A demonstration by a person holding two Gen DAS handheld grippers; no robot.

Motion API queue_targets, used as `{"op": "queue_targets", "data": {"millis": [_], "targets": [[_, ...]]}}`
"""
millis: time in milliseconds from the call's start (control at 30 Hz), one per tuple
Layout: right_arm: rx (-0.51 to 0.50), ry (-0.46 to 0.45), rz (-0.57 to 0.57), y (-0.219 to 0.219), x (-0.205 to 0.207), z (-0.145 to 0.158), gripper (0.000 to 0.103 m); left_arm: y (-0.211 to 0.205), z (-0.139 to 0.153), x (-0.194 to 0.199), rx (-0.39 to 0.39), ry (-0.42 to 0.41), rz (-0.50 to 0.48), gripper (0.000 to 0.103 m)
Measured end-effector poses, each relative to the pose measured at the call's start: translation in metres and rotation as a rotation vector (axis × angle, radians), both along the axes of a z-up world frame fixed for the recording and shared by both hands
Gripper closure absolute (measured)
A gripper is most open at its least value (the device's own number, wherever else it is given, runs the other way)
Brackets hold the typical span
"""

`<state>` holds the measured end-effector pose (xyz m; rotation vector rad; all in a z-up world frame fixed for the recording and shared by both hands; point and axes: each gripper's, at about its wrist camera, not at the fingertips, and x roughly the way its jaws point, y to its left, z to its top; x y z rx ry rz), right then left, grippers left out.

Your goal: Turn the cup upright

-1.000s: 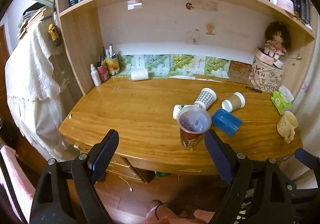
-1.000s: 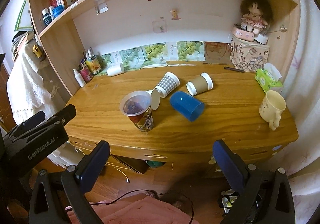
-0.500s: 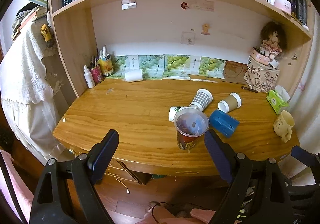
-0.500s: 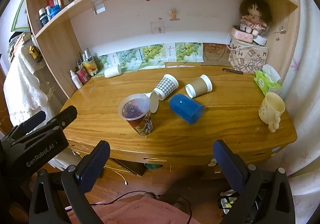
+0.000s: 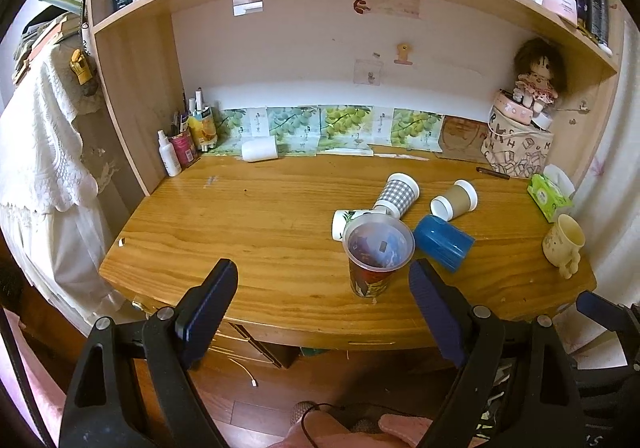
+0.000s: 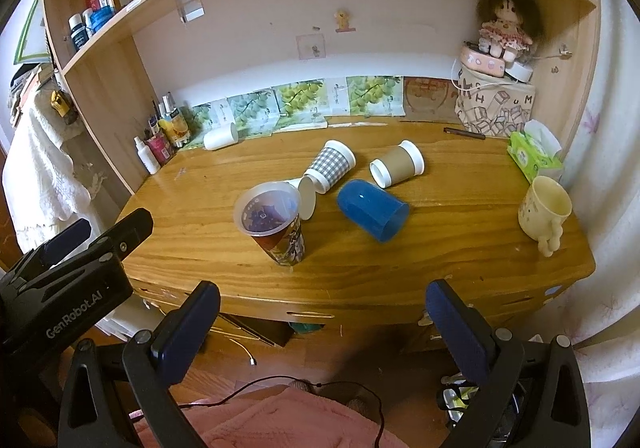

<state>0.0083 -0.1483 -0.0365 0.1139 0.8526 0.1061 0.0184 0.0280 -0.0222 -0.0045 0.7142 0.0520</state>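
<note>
Both grippers hang back from the front edge of the wooden surface (image 6: 460, 232), well apart from every cup. The left gripper (image 5: 324, 296) has its jaws spread wide with nothing between them, and the right gripper (image 6: 322, 320) is the same: jaws wide apart, empty.

One printed plastic cup (image 6: 276, 224) stands upright near the front edge, mouth up. Just behind it a cluster lies on its side: a small white cup (image 6: 306, 194) touching or nearly touching the printed one, a checked paper cup (image 6: 332, 166), a brown paper cup (image 6: 398, 168) and a blue plastic cup (image 6: 372, 214) with its mouth turned toward the front right. A cream mug (image 6: 544, 208) stands upright at the right end, well apart from the rest. Which tipped cup is meant next cannot be told; the blue one looks the easiest to reach, being nearest the right gripper.

The risks come mostly from crowding. The tipped cups are round and free to roll, so a jaw that nudges the blue cup off-centre could send it toward the edge or into the paper cups. Reaching for the small white cup could knock over the printed cup standing beside it. The paper cups probably crush under a hard squeeze, and smooth plastic may slip during the turn if pinched too lightly or near the rim.
</note>
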Motion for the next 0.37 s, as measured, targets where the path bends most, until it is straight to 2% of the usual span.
{"op": "queue_targets", "data": {"millis": [367], "targets": [[-0.005, 0.024, -0.002, -0.0024, 0.0019, -0.0028, 0.0, -0.0028, 0.0004, -0.0025, 0.007, -0.008, -0.004, 0.013]]}}
